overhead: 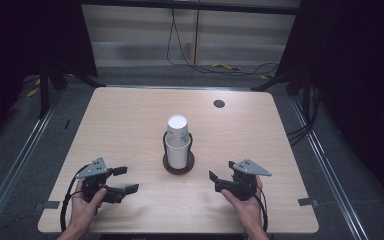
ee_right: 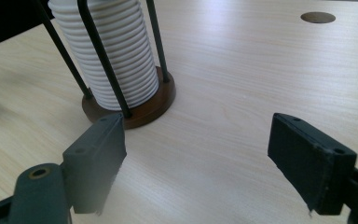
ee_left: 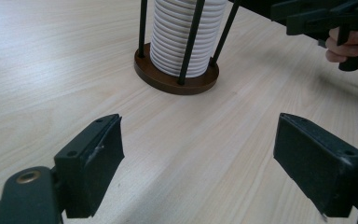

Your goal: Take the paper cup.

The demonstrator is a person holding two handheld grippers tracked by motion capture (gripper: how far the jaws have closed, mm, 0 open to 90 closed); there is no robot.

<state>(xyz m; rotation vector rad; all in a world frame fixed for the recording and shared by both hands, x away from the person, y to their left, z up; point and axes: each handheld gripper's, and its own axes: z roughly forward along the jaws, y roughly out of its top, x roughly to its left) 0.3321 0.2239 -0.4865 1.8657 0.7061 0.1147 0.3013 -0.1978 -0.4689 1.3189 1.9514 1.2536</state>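
A stack of white paper cups [overhead: 177,142] stands upright in a cup holder [overhead: 178,164], a round brown base with thin black rods rising around the stack, near the centre of the table [overhead: 130,115]. The top cup leans slightly toward 11 o'clock and pokes above the rods.

The left tongs [overhead: 125,180] sit at about 8 o'clock from the holder, the right tongs [overhead: 213,181] at about 4 o'clock, each held low near the table's front edge and aimed inward. Both pairs stand apart with nothing between them; in the left gripper view the left tongs [ee_left: 198,158] frame bare wood, with the holder's base ahead at 12 o'clock, and in the right gripper view the right tongs [ee_right: 196,154] have the holder just off the left jaw at 11 o'clock. Neither touches the cups or the holder.

The step in hand looks like the approach to lift a cup off the stack. To do it well, one pair should probably steady the holder or the lower cups through a gap between rods, while the other rises to the exposed top cup and closes gently on its rim wall. Paper cups crush easily and nest tightly, so a light squeeze and a straight upward pull along the rods seems wise; a sideways tug could tip the holder.
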